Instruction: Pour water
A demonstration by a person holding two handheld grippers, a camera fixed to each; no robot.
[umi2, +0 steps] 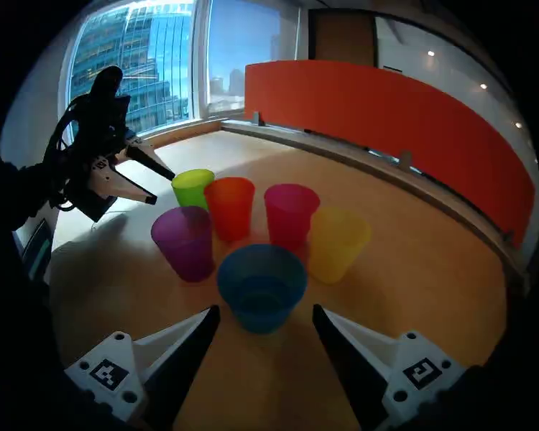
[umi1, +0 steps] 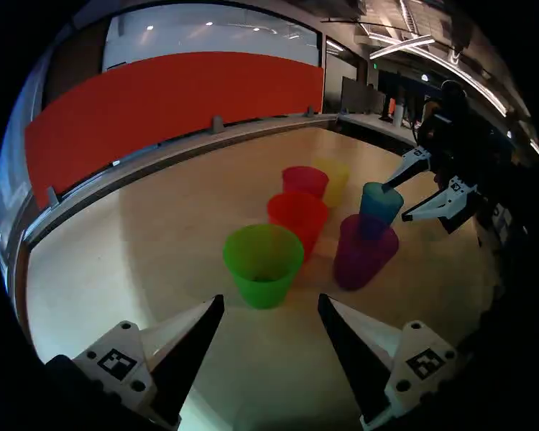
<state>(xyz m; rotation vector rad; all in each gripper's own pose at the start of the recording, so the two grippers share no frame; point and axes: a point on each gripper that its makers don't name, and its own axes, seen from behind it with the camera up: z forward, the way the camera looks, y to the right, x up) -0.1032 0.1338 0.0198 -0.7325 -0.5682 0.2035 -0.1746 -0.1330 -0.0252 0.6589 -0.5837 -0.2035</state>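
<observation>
Green cup (umi1: 262,264) sits at twelve o'clock of the left gripper (umi1: 269,297), blue cup (umi2: 261,276) of the right gripper (umi2: 265,309), both spread wide and empty, seemingly aligned to grasp.

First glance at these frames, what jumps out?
Translucent plastic cups huddle on the light wooden table: green cup, orange cup, pink cup, yellow cup, blue cup, purple cup. A long orange-red partition panel runs behind them. The open right hand-held gripper faces the blue cup.

Translucent plastic cups (umi2: 261,286), smooth wooden table (umi2: 427,273)
</observation>
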